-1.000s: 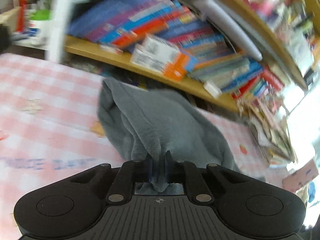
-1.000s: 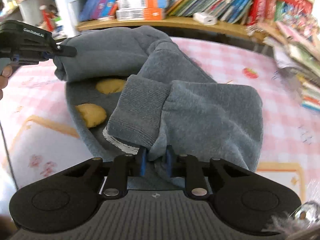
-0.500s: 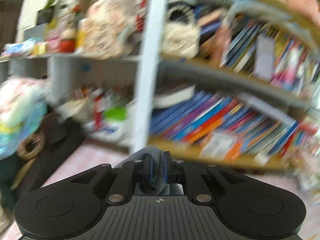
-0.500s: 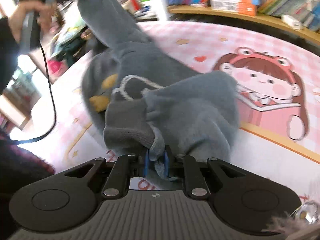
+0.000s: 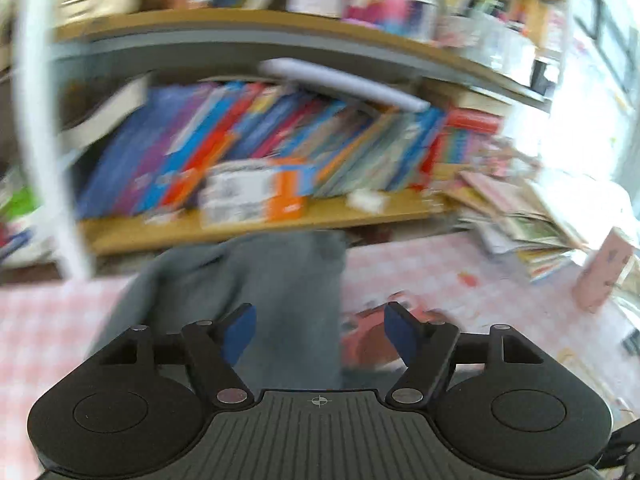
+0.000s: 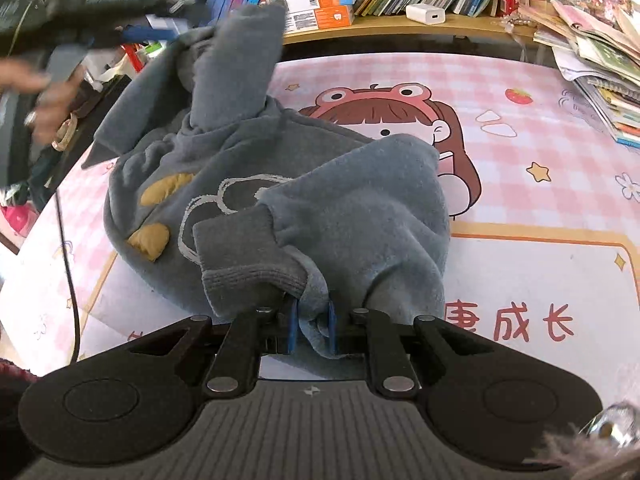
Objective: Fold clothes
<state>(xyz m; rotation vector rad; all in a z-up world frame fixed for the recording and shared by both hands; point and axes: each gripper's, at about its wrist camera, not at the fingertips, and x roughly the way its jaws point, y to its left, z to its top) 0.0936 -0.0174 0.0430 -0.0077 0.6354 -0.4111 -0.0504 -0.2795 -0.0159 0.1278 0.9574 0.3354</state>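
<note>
Blur smears my left wrist view, but my left gripper (image 5: 318,330) is plain enough: its jaws are opening, the blue pads (image 5: 239,332) spread wide and pressing on nothing. The grey sweatshirt (image 5: 256,288) hangs just ahead of and between them, over the pink checked mat (image 5: 44,320). Beyond it runs a wooden shelf (image 5: 248,224) packed with books (image 5: 256,144).

From my right wrist view, my right gripper (image 6: 312,330) is clamped on a bunched edge of the sweatshirt (image 6: 320,208), right beside a ribbed cuff (image 6: 244,252). The garment lies crumpled ahead of me on the cartoon mat (image 6: 540,184), its printed front and yellow patches showing, one sleeve (image 6: 236,64) raised toward the left gripper (image 6: 132,36) up at far left.

I judge the folding barely begun: no flat panel, no neat crease yet; spreading and every fold remain. A stack of magazines (image 6: 600,56) crowds the mat's right edge, and a black cable (image 6: 68,272) trails along the left.
</note>
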